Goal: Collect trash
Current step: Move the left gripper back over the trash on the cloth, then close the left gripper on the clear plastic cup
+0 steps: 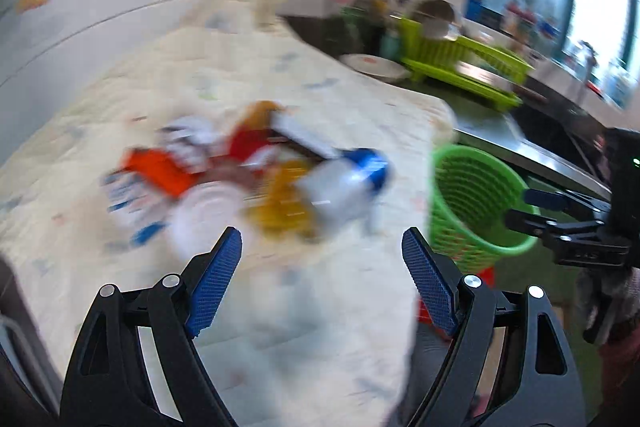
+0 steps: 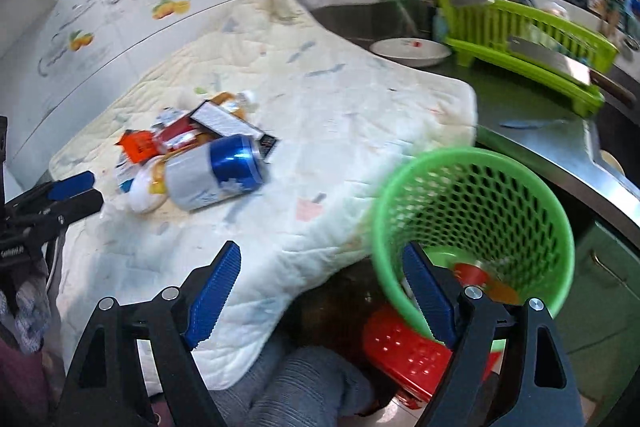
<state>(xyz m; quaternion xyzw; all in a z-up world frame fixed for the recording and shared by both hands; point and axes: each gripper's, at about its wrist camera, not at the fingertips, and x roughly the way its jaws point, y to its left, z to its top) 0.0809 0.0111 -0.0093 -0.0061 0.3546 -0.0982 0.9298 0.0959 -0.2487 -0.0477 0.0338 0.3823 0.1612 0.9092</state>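
Note:
A pile of trash lies on a white quilted cloth (image 2: pixel 320 99): a blue and silver can (image 2: pixel 216 173), an orange wrapper (image 2: pixel 138 146), a white and black box (image 2: pixel 230 125), a white lid (image 2: pixel 144 191) and yellow bits. The left wrist view is blurred; the can (image 1: pixel 348 183) and the pile sit just ahead of my open, empty left gripper (image 1: pixel 322 255). A green mesh basket (image 2: pixel 472 227) stands at the cloth's right edge with some trash at its bottom. My right gripper (image 2: pixel 322 267) is open and empty, its right finger by the basket's near rim.
A lime green dish rack (image 2: pixel 528 43) with a cleaver and metal bowl, and a white plate (image 2: pixel 410 53), stand on the dark counter behind. A steel sink edge (image 2: pixel 600 171) runs to the right. A red basket (image 2: pixel 408 351) sits low under the green one. Tiled wall at the back.

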